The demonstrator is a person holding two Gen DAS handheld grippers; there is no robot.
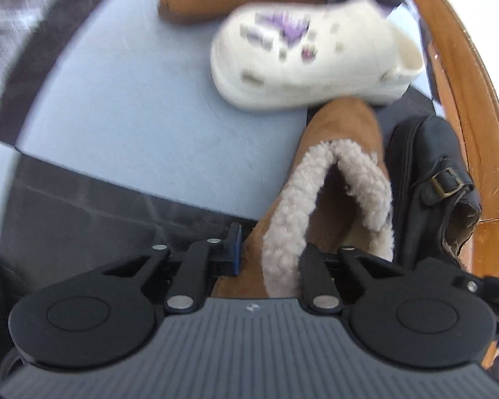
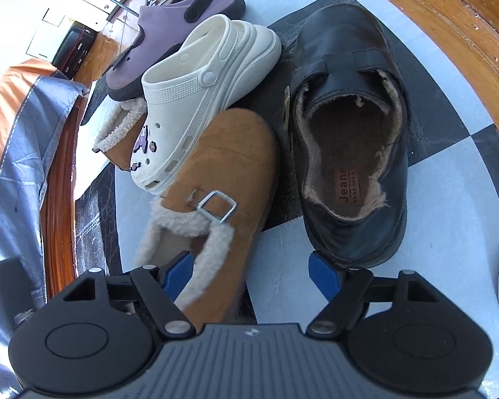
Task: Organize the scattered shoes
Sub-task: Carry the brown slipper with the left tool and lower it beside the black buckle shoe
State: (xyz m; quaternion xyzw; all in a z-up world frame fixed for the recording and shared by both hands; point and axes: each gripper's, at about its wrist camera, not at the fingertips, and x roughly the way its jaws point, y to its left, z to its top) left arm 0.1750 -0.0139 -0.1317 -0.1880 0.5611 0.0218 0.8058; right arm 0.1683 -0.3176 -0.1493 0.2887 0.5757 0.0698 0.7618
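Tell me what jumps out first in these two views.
The left gripper is shut on the fleece collar of a tan fleece-lined slipper, dead centre in its view. Just beyond lies a white clog with purple charms. In the right wrist view, the right gripper stands open, with a black leather shoe ahead to its right on the chequered floor.

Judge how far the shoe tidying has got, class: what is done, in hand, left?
Done: nothing looks paired yet. In hand: the left gripper is shut on a tan slipper's fleece collar. Left: the white clog, purple clog and black shoe lie jumbled; the right gripper is open.
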